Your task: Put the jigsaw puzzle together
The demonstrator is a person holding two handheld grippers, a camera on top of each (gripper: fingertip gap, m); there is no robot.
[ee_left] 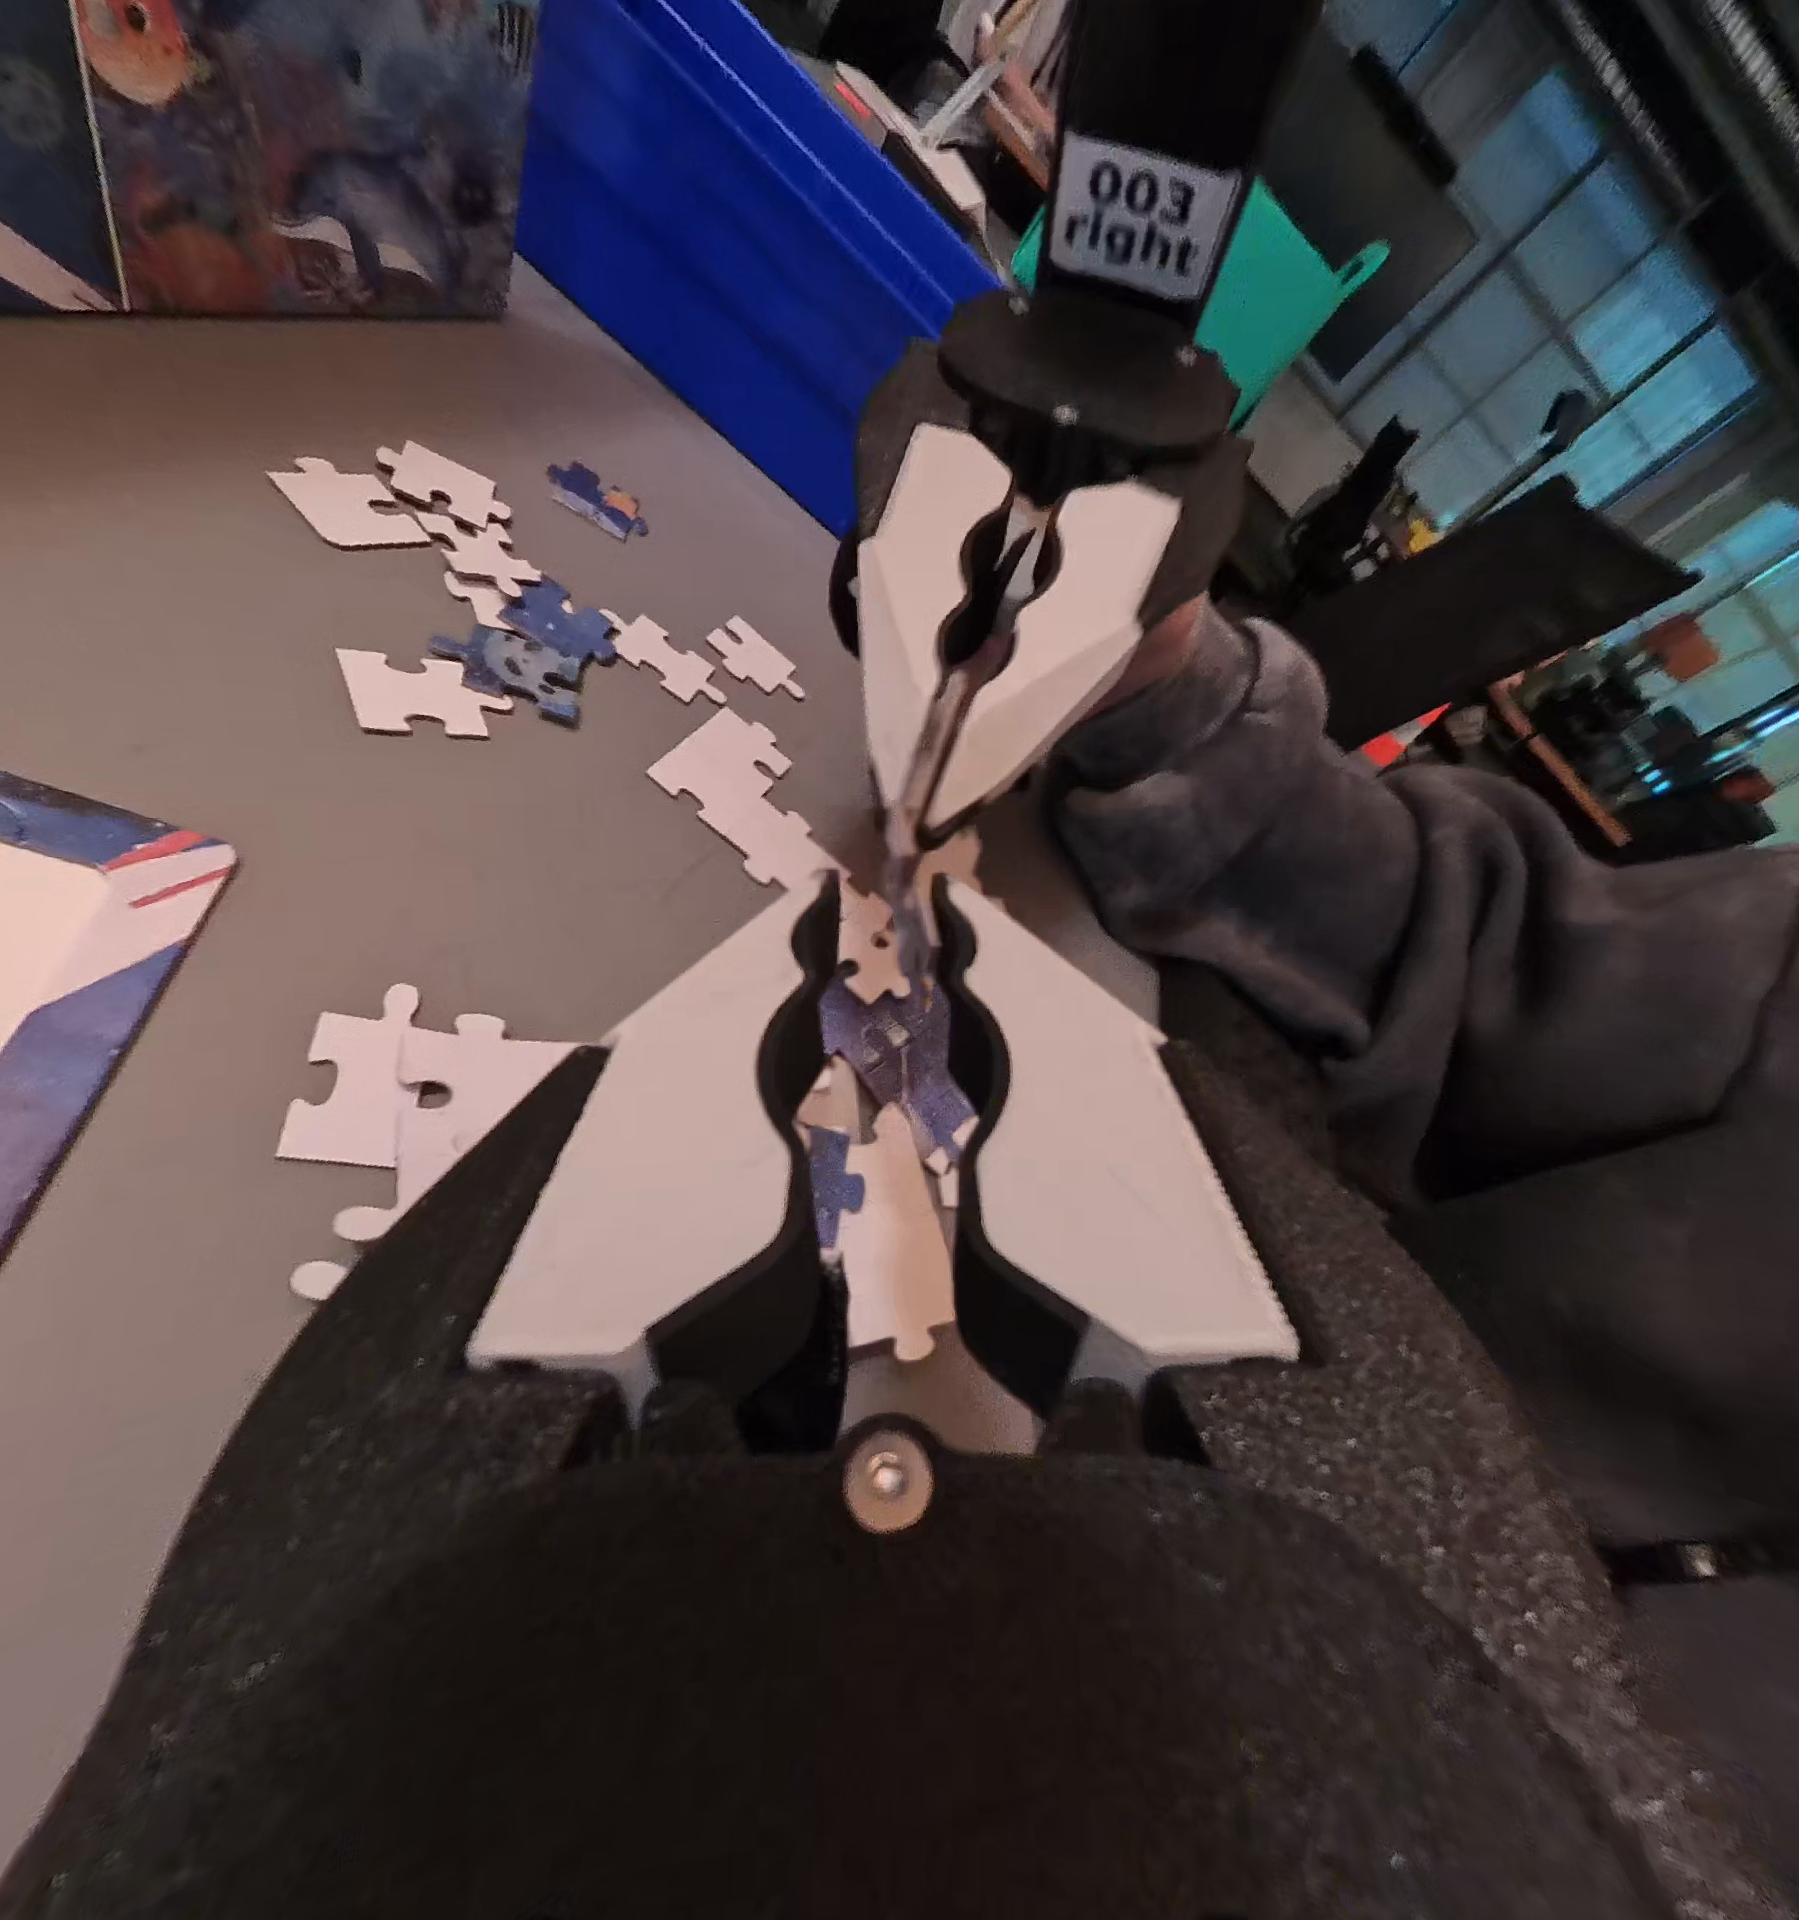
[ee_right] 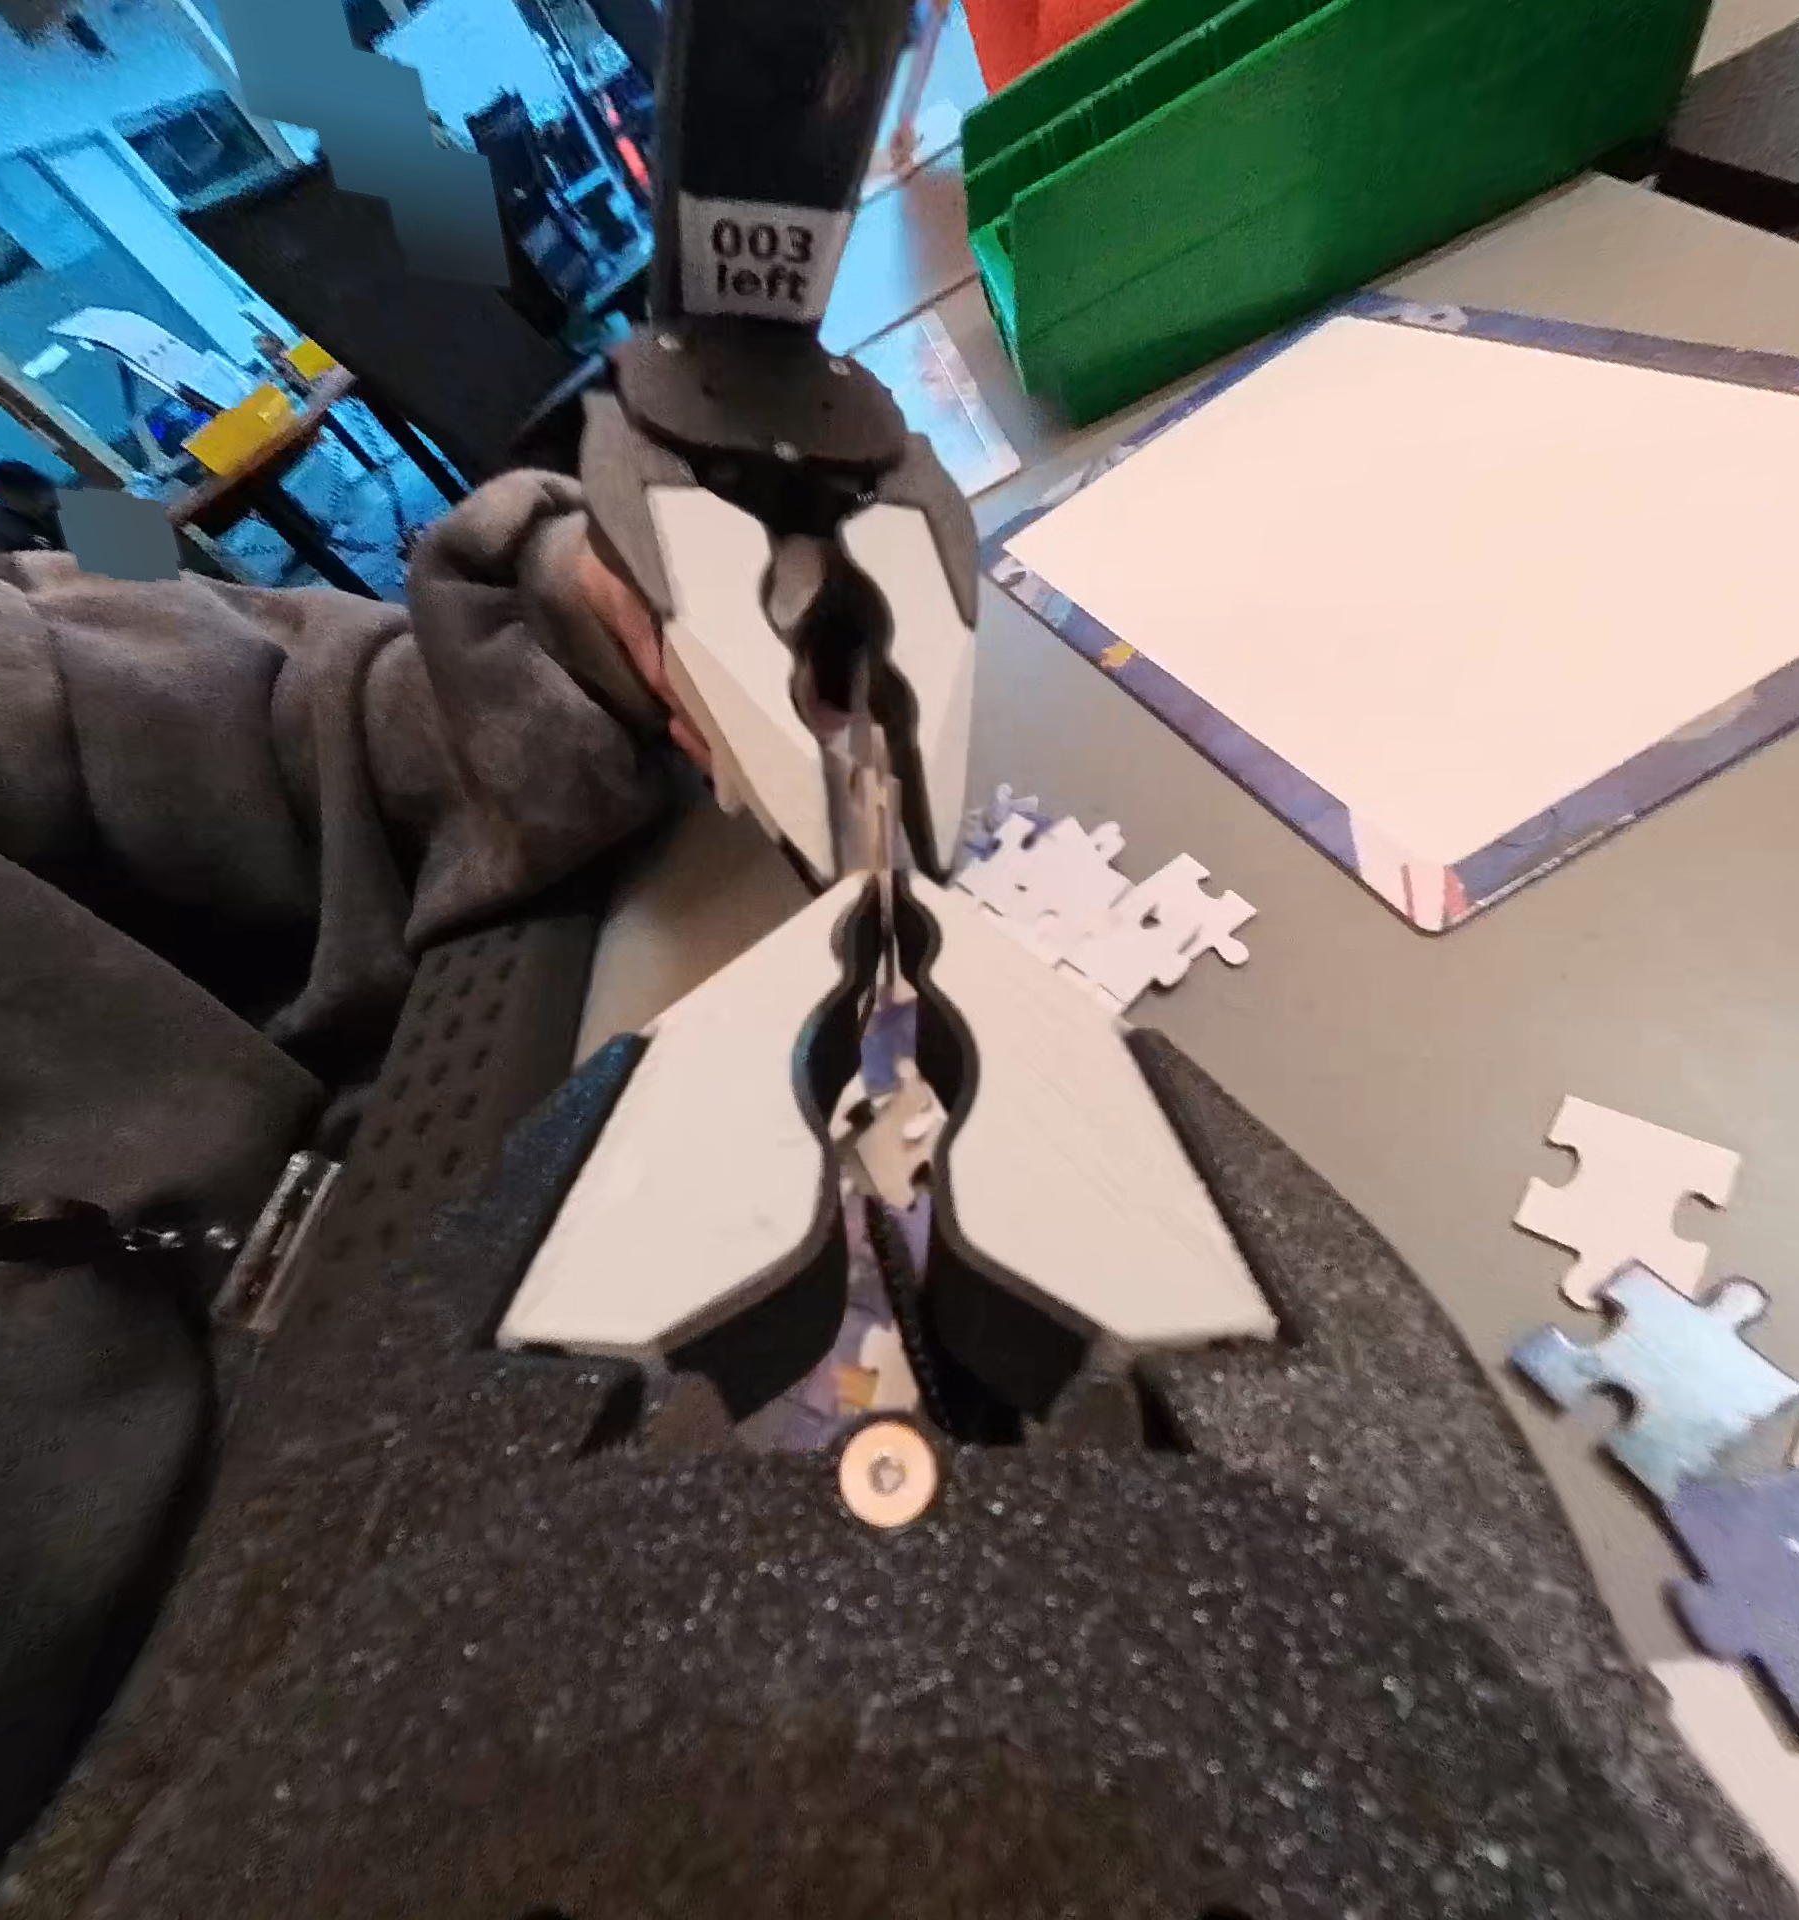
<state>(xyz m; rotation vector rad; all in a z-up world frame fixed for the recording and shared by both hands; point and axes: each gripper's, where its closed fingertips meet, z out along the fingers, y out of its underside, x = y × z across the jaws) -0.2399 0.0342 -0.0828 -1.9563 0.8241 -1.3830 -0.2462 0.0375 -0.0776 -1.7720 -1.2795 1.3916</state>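
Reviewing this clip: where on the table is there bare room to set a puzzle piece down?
Bare grey table lies between the puzzle box, the far scatter of pieces and the puzzle tray. Crowded where the left gripper and right gripper meet tip to tip over pieces.

A grey table top (ee_left: 251,416) spreads under and ahead of the fingers. Beyond the fingertips and to their left in the left wrist view stands a blue plastic bin (ee_left: 729,239); in the right wrist view a green bin (ee_right: 1290,177) stands beyond the fingertips to their right. Farther off, large gridded windows (ee_left: 1601,270) give bluish daylight, with dark desks (ee_right: 282,436) and shelving, blurred, in front of them.
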